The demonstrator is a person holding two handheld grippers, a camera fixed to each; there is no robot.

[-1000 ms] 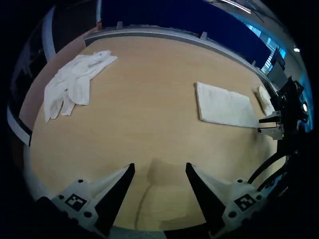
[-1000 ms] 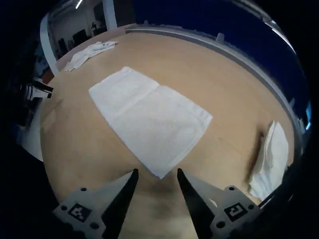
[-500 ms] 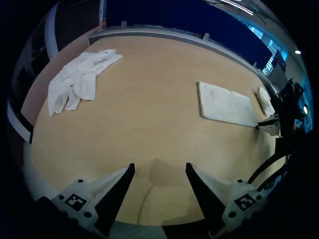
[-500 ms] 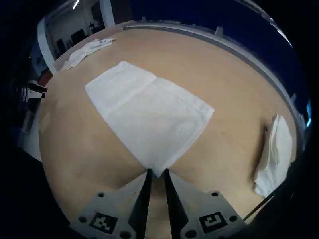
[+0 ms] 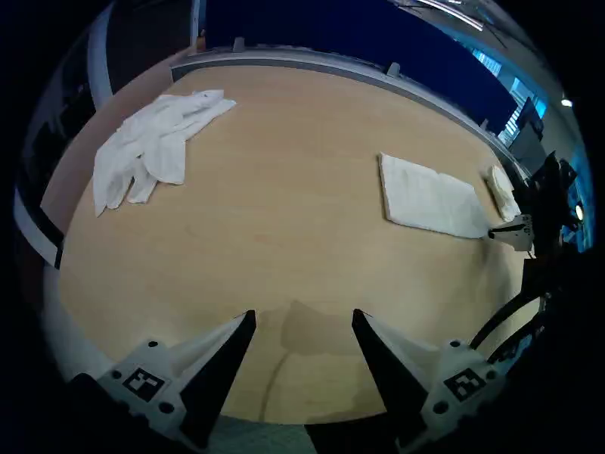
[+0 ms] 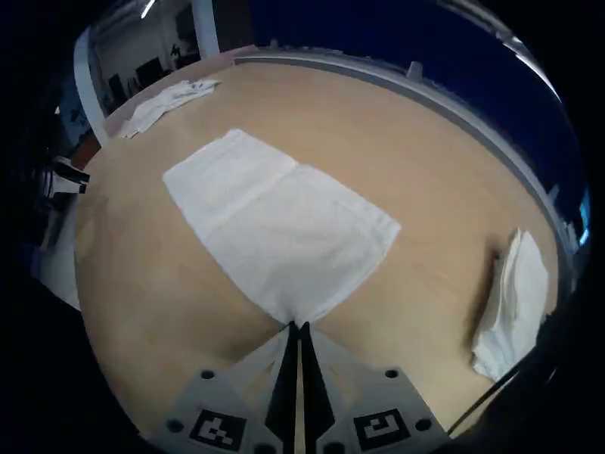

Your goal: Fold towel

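A white folded towel [image 6: 272, 227] lies flat on the wooden table [image 6: 423, 159]. My right gripper [image 6: 297, 327] is shut on its near corner, the cloth puckering at the fingertips. The same towel [image 5: 429, 200] sits at the right in the left gripper view, with the right gripper [image 5: 505, 233] at its corner. My left gripper [image 5: 302, 321] hovers open over bare table, far from the towel, nothing between its fingers.
A crumpled white cloth [image 5: 147, 144] lies at the table's far left, also seen as a cloth [image 6: 162, 104] in the right gripper view. A folded white stack [image 6: 518, 303] rests near the right edge. A grey rim [image 5: 318, 64] bounds the table's back.
My right gripper moved forward to the towel's near corner and went from open to shut on it. The left gripper stayed open and hardly moved.
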